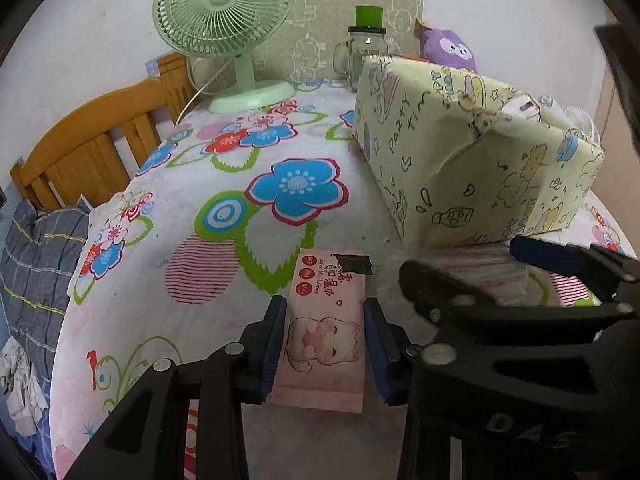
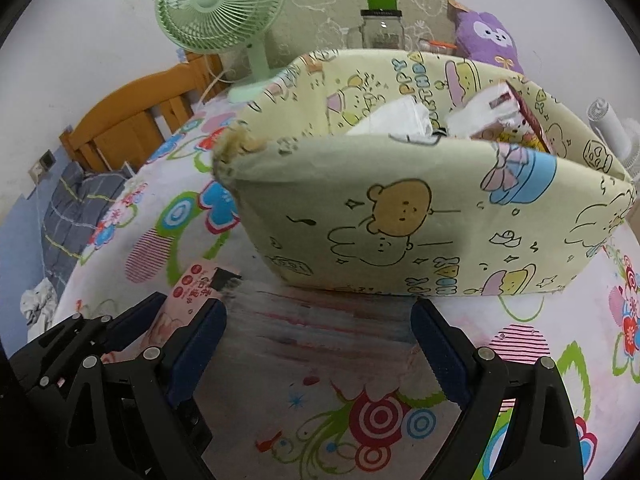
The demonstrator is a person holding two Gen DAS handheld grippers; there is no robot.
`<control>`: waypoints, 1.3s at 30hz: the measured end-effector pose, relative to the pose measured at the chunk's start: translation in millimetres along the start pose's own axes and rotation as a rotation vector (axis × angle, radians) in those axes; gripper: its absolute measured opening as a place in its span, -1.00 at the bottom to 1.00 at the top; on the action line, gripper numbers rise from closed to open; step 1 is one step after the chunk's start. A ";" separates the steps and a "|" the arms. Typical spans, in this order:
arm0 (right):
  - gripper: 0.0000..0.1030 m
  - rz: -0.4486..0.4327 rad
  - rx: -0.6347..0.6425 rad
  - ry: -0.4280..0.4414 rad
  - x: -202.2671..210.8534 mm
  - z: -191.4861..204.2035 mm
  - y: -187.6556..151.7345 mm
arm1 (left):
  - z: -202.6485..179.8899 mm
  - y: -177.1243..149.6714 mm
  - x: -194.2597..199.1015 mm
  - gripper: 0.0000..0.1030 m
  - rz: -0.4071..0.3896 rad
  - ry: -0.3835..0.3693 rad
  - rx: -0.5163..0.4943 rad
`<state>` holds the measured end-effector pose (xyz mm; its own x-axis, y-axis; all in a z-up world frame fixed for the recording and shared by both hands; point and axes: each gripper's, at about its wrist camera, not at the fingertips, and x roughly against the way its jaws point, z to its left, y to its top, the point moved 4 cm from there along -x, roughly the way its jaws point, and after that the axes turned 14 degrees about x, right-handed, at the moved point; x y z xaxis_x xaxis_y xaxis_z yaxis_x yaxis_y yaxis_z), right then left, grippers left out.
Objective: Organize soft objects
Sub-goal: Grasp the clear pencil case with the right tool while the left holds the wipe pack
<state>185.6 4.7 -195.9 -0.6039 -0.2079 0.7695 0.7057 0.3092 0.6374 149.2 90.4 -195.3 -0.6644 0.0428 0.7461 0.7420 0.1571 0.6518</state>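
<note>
A pink wet-wipes pack (image 1: 326,320) with a cat picture lies between my left gripper's (image 1: 325,340) blue pads, which touch both its long sides. It also shows in the right wrist view (image 2: 188,300), at the left. My right gripper (image 2: 318,344) is open and empty, low over the floral tablecloth in front of the yellow cartoon-print box (image 2: 400,216). That box (image 1: 460,152) holds white tissue packs (image 2: 404,120) and other soft packs. The right gripper (image 1: 520,280) shows at the right of the left wrist view.
A green desk fan (image 1: 228,32) stands at the table's back left. A glass jar (image 1: 366,56) with a green cap and a purple plush toy (image 1: 448,48) stand behind the box. A wooden bed frame (image 1: 100,136) and grey bedding (image 1: 32,264) lie left of the table.
</note>
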 end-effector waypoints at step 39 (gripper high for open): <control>0.12 -0.021 -0.040 0.017 35.9 -23.0 -38.3 | -32.7 -22.4 31.8 -0.24 -0.032 -0.008 -0.010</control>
<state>145.5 -36.0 -191.7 -0.6122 -0.2301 0.7565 0.7077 0.2672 0.6540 114.4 56.0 -181.7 -0.6888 0.0454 0.7235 0.7208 0.1488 0.6770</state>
